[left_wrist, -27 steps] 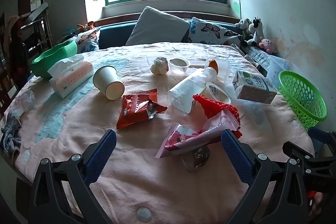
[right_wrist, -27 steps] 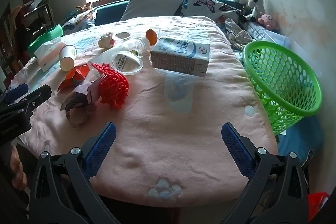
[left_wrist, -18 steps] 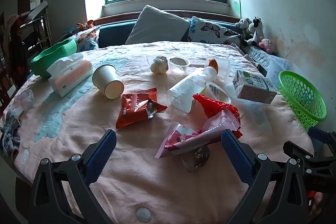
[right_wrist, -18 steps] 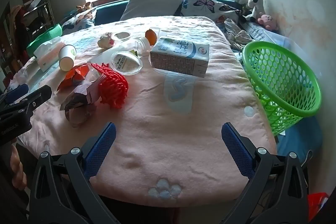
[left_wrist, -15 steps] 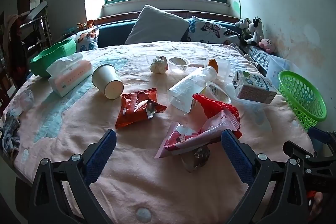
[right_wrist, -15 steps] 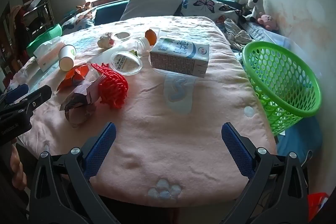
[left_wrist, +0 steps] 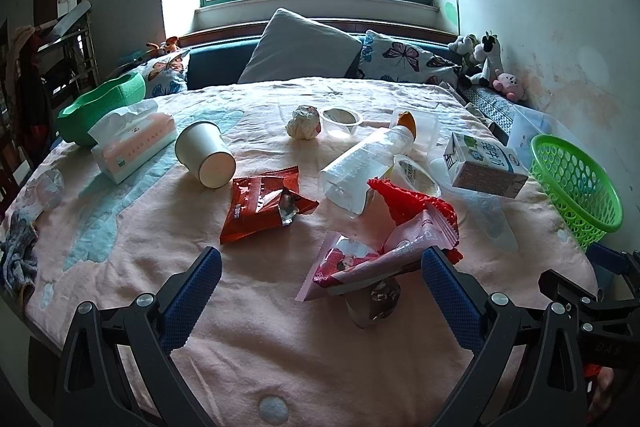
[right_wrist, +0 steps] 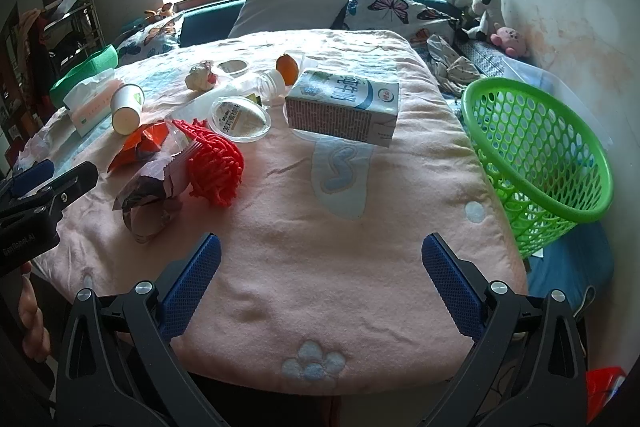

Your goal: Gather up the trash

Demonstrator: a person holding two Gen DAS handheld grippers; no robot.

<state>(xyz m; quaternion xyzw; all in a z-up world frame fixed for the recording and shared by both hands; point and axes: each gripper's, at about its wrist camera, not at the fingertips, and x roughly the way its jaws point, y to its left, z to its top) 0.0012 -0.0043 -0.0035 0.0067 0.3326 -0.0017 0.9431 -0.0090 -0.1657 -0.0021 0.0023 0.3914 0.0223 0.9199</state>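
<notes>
Trash lies on a pink-blanketed table [left_wrist: 280, 347]: a paper cup [left_wrist: 205, 153], a red snack wrapper [left_wrist: 262, 209], a clear plastic bottle [left_wrist: 362, 167], a red net [left_wrist: 412, 205], a pink wrapper [left_wrist: 376, 259], a milk carton [left_wrist: 484, 165] and a crumpled paper ball [left_wrist: 303, 122]. A green mesh basket [right_wrist: 536, 155] stands at the table's right edge. My left gripper [left_wrist: 320, 291] is open and empty, just short of the pink wrapper. My right gripper [right_wrist: 320, 279] is open and empty over bare blanket, with the milk carton [right_wrist: 344, 107] farther ahead.
A tissue box [left_wrist: 134, 143] and a green bowl [left_wrist: 100, 107] sit at the table's left. Two clear plastic cups [left_wrist: 340, 123], a lidded tub [right_wrist: 240, 117] and an orange [right_wrist: 288, 67] lie mid-table. Pillows [left_wrist: 298, 47] and plush toys [left_wrist: 486, 61] line the sofa behind.
</notes>
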